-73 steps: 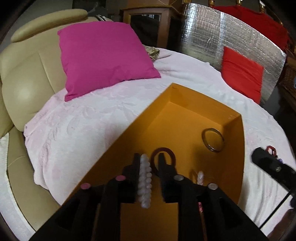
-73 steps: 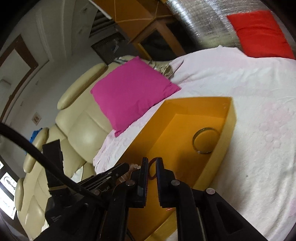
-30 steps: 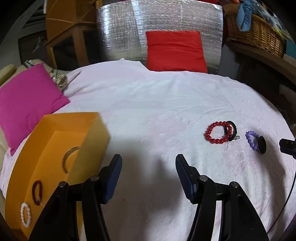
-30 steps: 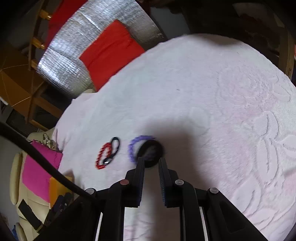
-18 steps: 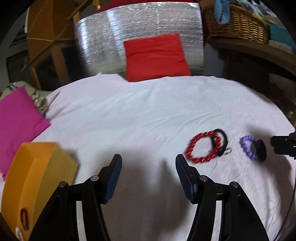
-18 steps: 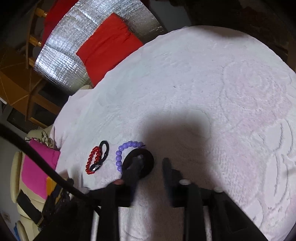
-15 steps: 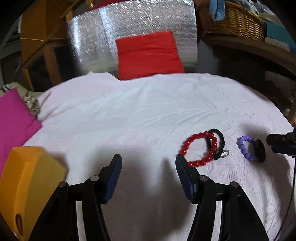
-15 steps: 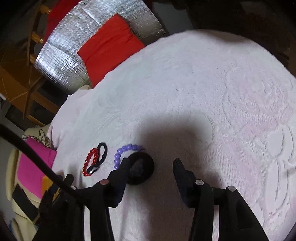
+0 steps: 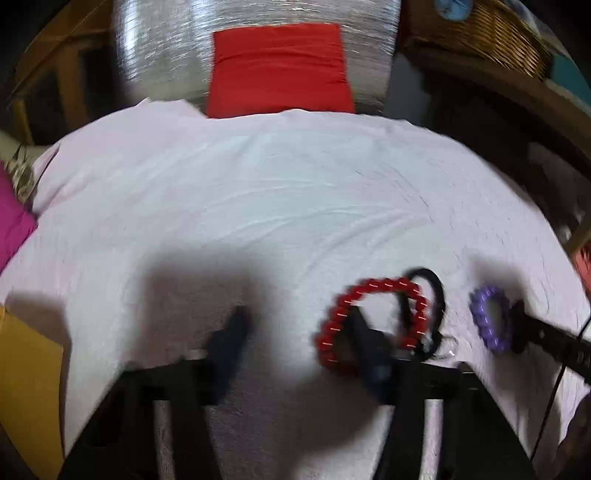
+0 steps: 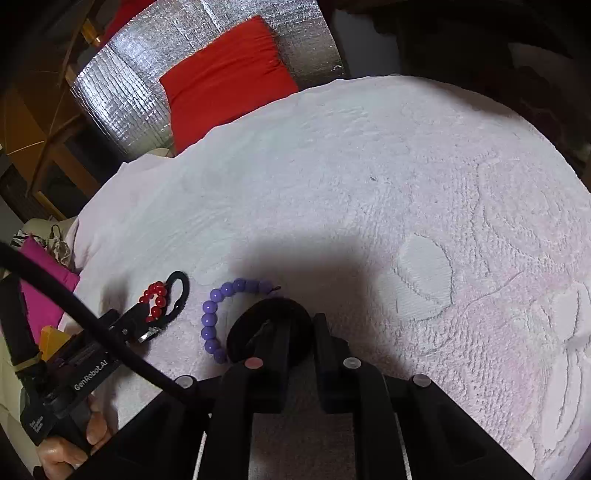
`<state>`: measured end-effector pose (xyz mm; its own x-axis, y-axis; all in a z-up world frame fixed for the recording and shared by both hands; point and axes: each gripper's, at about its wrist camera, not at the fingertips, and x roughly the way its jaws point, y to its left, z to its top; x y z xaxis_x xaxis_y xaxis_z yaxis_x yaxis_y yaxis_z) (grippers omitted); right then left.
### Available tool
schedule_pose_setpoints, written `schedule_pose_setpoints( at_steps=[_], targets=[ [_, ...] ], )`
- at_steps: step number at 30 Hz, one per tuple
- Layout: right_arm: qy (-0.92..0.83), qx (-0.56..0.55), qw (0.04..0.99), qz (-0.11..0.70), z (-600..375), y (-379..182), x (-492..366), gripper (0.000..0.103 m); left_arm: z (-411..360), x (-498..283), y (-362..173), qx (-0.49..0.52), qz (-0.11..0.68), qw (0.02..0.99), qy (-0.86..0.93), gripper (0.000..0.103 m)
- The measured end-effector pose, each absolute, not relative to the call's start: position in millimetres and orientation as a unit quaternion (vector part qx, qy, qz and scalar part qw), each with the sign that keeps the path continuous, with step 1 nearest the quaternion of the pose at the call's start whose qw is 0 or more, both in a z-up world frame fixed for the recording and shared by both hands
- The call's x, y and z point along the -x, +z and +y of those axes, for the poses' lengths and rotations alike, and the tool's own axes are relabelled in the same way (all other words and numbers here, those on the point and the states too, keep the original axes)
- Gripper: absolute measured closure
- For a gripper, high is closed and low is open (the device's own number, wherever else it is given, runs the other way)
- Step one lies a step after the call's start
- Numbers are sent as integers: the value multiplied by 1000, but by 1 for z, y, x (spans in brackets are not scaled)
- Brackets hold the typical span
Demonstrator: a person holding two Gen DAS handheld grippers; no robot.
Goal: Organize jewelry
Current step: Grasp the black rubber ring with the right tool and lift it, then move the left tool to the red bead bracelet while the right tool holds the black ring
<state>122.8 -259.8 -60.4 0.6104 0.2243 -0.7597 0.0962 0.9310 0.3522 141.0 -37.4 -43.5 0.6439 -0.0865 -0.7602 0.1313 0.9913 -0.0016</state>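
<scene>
Jewelry: four pieces lay on the pale pink bedspread (image 10: 369, 166), near each other, close in front of the two grippers.
Red bracelet (image 9: 369, 317): a ring of round, shiny red beads, lying flat on the cloth.
Black band (image 9: 436, 295): a thin black loop, just beside the red bracelet and partly overlapping it, with a small metal clasp at its near end.
Purple bracelet (image 10: 218, 314): round violet beads in an open curve, lying flat between the red bracelet and the black ring.
Black ring (image 10: 273, 332): a thick, matte, dark ring, touching the purple bracelet on its right side.
Right gripper (image 10: 295, 332): its jaws were closed on the near edge of the black ring; one finger (image 10: 273, 347) lay over the ring's hole, the other outside its rim.
Left gripper (image 9: 299, 332): blurred; its jaws were closing; its right finger (image 9: 365, 343) stood in front of the red bracelet, and I cannot tell if it touched the beads. Only bare cloth showed between the fingers.
Box (image 9: 26, 387): an orange box at the left edge, well apart from the jewelry.
Around: a red cushion (image 9: 277, 70) leaned on a silver foil panel (image 9: 159, 48) behind the bed; a pink cushion (image 9: 11, 225) at far left; a wicker basket (image 9: 476, 33) at upper right.
In the way: a black cable (image 10: 74, 310) crossed the right wrist view at the left, and the left gripper's body hid part of the red bracelet there.
</scene>
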Motion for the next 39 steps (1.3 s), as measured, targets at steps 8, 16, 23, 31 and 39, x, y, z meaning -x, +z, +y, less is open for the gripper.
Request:
schedule_pose_setpoints(
  at_steps=[8,16,23,31,39],
  targets=[
    [44,-175,866,467,-265,-57,-110,92,-30,-109,-35,-36,444,892,-72,91],
    [82,-206,850,478,-274,-44,-70,92,-9,-43,-30,1,478,872,-104,93],
    [141,-231,828,492,-241,-39,-22,90,6,-2,-29,3,490,863,-119,81],
    [127,-192,825,516,-218,-42,-22,88,13,-9,-25,-27,480,870,-106,56],
    [111,-215,825,511,-234,-32,-42,84,1,-16,-26,-65,476,869,-121,45]
  ],
)
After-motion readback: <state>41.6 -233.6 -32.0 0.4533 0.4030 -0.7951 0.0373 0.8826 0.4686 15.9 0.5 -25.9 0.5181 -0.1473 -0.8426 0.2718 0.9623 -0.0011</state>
